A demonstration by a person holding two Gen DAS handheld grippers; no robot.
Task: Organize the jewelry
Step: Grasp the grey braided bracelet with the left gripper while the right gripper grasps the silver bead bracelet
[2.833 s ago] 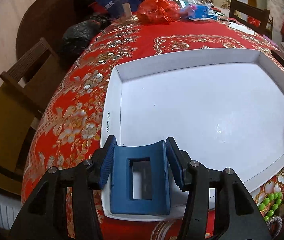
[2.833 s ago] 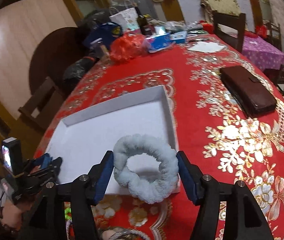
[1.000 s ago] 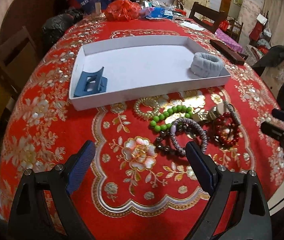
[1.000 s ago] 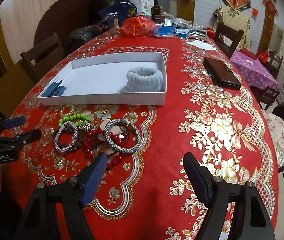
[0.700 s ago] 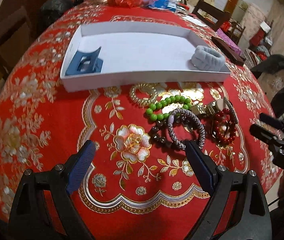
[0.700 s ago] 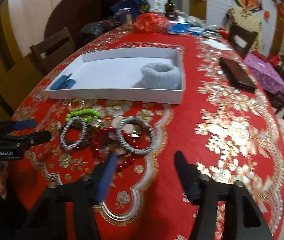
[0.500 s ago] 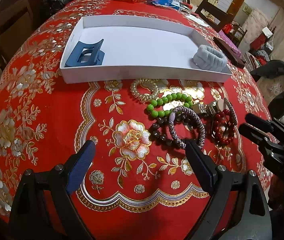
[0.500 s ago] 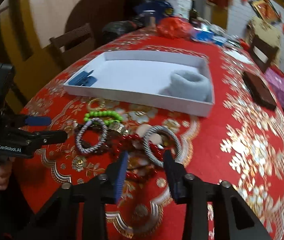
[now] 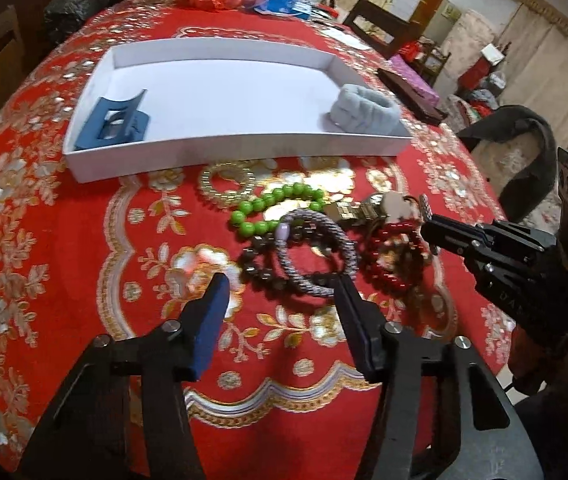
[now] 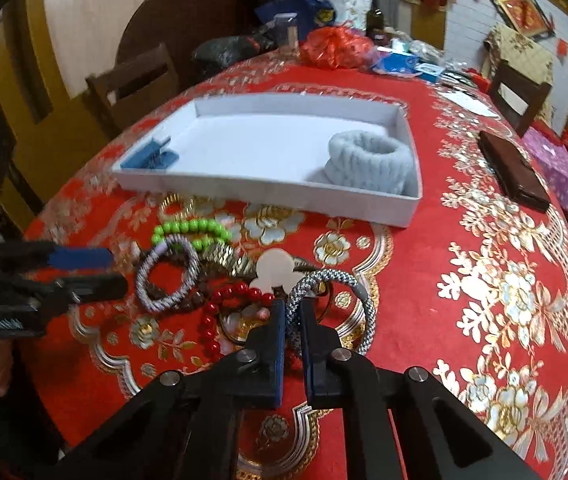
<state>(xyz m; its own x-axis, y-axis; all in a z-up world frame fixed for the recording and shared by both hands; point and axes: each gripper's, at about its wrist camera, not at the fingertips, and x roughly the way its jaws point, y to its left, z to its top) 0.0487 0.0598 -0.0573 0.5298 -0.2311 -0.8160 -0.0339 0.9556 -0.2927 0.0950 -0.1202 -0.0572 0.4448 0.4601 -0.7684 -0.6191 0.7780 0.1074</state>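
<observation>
Right gripper (image 10: 292,312) clamped grey braided cord bracelet (image 10: 364,304); left gripper (image 9: 280,292) half-spread, just narrowed around lilac braided bracelet (image 9: 316,256), near white tray (image 9: 224,148).

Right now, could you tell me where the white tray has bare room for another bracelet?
The white tray is free between the blue hair claw and the grey scrunchie. The cloth before it is crowded with bracelets.

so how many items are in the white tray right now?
2: a blue hair claw in the near-left corner of the white tray and a grey fluffy scrunchie in its near-right corner. Nothing else visible inside.
</observation>
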